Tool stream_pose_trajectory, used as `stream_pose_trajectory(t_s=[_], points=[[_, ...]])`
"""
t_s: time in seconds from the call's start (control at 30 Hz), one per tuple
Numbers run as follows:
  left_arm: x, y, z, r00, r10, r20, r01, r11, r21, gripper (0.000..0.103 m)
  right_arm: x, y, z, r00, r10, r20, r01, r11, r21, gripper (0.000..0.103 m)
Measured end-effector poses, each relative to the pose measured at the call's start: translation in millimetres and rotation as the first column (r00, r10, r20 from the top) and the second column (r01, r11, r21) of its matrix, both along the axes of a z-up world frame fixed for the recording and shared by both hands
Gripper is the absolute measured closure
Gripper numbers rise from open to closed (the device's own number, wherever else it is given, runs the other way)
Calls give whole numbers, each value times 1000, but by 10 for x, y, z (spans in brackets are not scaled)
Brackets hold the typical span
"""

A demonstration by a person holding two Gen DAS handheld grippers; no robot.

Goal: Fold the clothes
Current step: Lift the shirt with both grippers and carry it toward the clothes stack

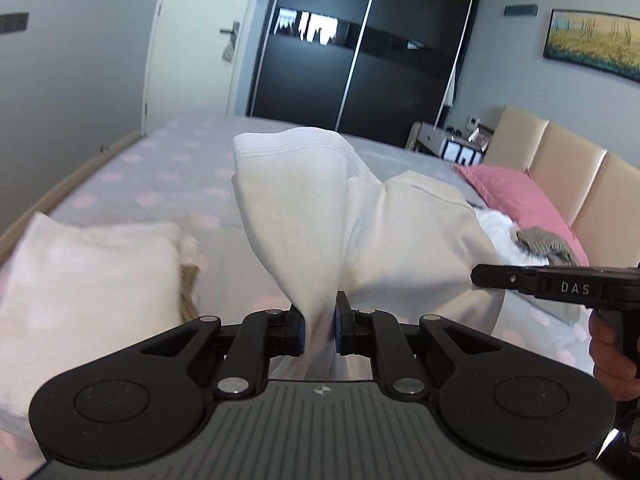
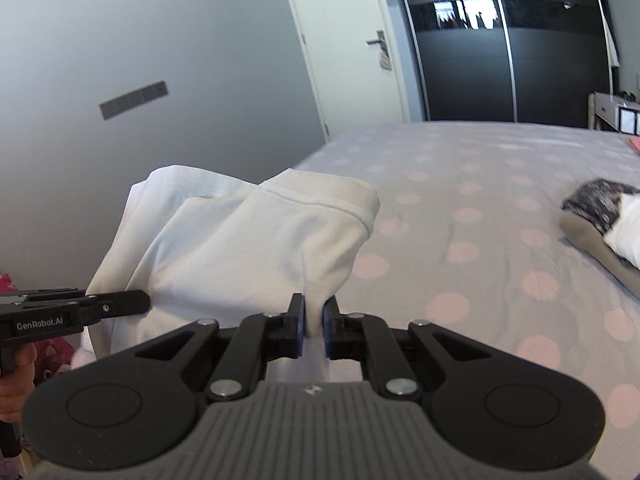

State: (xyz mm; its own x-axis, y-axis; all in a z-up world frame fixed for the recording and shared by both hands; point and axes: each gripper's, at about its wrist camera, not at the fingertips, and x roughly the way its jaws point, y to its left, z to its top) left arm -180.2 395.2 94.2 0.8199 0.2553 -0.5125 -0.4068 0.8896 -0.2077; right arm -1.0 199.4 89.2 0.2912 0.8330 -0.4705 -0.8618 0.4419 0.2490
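Above the dotted grey bedspread [image 2: 480, 240] we hold one white garment [image 1: 320, 216] lifted between both tools. Left gripper [image 1: 319, 328]: jaws nearly closed, pads pinching a bunched fold of the cloth. Right gripper [image 2: 314, 320]: jaws equally narrow, clamped on another hemmed edge. Also present: folded white stack [image 1: 88, 276], pink pillow [image 1: 516, 196], dark wardrobe [image 1: 360, 60].

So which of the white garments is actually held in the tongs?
The white cotton hemmed garment, lifted off the bed, clamped in both tongs; the folded white pile lies untouched on the bedspread.
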Motion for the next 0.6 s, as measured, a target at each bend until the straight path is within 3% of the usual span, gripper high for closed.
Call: stream_pose_trajectory(t_s=[0.3,0.6], points=[[-701,296,610,997,71,27,-74,991,110,92,-619,527,569,989,138,53,-142,987,70,92],[-1058,882,635,988,154,-12,-151,977,149,92,-1007,1241,641,958,264,109,-270,962,39,92]])
